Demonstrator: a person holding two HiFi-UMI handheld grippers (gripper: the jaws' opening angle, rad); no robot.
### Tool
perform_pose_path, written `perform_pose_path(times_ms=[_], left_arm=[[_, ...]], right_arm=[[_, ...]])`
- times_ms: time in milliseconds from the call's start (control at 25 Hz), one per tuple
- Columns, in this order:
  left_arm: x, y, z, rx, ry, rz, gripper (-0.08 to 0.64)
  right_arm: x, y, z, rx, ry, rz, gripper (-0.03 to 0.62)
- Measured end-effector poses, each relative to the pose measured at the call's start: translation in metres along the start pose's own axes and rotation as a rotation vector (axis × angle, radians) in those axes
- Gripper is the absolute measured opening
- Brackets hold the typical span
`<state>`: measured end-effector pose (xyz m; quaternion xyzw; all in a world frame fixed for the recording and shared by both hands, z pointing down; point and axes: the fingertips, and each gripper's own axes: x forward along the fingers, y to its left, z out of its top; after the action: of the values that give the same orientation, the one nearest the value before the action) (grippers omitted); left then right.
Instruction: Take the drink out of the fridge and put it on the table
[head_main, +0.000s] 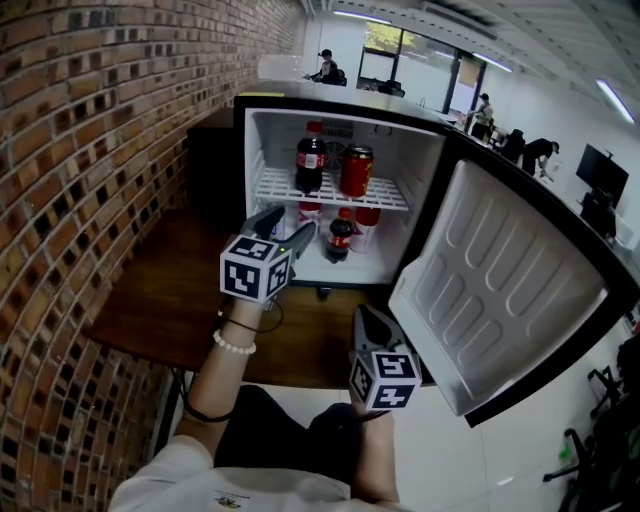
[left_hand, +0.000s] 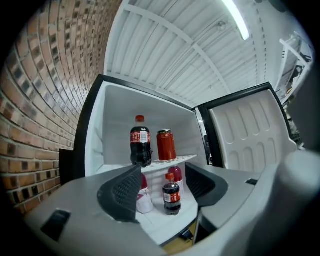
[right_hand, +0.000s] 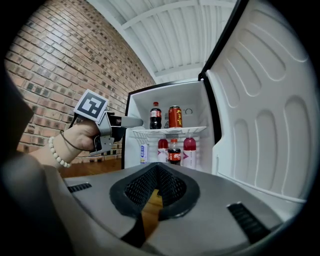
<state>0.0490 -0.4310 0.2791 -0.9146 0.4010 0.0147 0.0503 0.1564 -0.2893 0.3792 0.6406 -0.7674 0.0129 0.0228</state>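
The small black fridge (head_main: 437, 143) stands open on a wooden table (head_main: 165, 300). On its wire shelf stand a tall cola bottle (head_main: 310, 158) and a red can (head_main: 356, 170). Below them, a small cola bottle (head_main: 341, 236) stands among pink-capped bottles. My left gripper (head_main: 285, 228) hovers open just in front of the lower compartment, nothing between its jaws; in the left gripper view the small cola bottle (left_hand: 172, 194) shows beyond the gap. My right gripper (head_main: 363, 315) hangs lower, near the table's front edge, with its jaws together and empty.
The fridge door (head_main: 500, 290) is swung wide to the right. A brick wall (head_main: 80, 150) runs along the left. Desks, monitors and several people are in the office behind the fridge.
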Motion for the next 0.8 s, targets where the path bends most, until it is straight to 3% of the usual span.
perform_pose_path(times_ms=[800], left_arm=[[0.09,0.044,0.056,-0.037,0.013,-0.001,0.42]], right_arm=[[-0.005,-0.021,-0.002,0.023,-0.013,-0.032,0.012]])
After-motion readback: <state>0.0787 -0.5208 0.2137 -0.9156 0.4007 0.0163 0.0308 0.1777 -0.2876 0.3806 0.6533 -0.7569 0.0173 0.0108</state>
